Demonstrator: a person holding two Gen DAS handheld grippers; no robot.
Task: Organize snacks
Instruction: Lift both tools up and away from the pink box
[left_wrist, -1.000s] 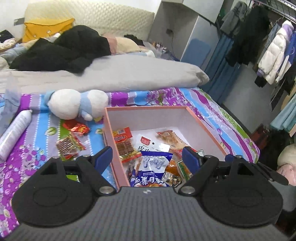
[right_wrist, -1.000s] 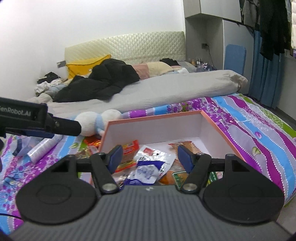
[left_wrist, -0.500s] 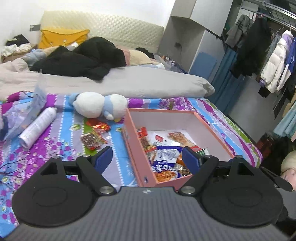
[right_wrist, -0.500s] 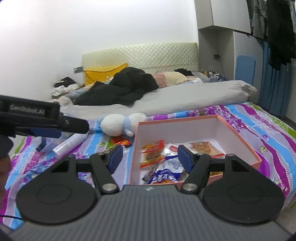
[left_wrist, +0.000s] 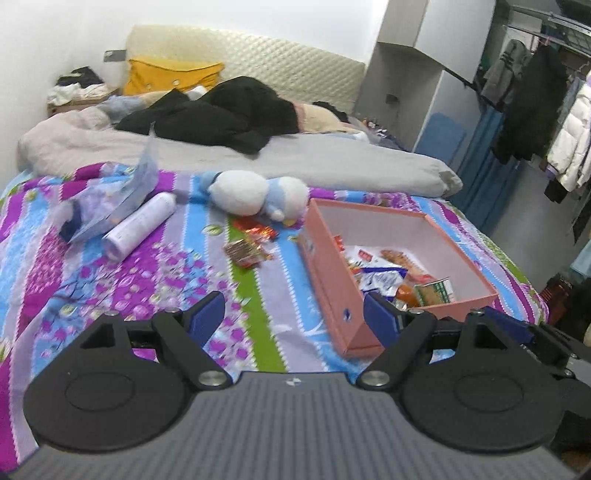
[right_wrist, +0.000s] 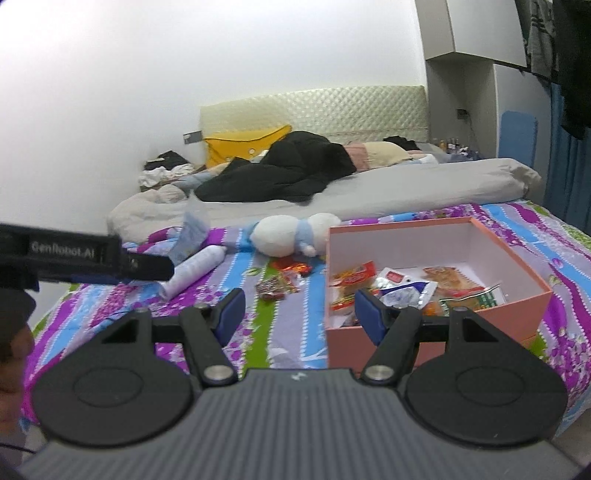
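Observation:
A pink box (left_wrist: 334, 291) (right_wrist: 436, 336) with several snack packets inside sits on the patterned bedspread (left_wrist: 166, 273), right of centre in both views. Two snack packets lie loose on the bedspread left of it: a brown-red one (left_wrist: 245, 253) (right_wrist: 275, 287) and a red one (left_wrist: 256, 228) (right_wrist: 293, 266) behind it, near the plush toy. My left gripper (left_wrist: 293, 317) is open and empty, hovering over the bedspread short of the box's near corner. My right gripper (right_wrist: 300, 312) is open and empty too, in front of the box's left wall. The left gripper's body (right_wrist: 74, 258) shows at the left of the right wrist view.
A white and blue plush toy (left_wrist: 258, 192) lies behind the loose packets. A white bottle (left_wrist: 140, 225) and a clear plastic bag (left_wrist: 110, 199) lie to the left. A grey duvet (left_wrist: 295, 162) with dark clothes crosses the bed behind. Hanging clothes (left_wrist: 535, 103) fill the right.
Both grippers have pulled back and to the left, away from the box, which now sits further off and to the right. Their jaws kept the same width.

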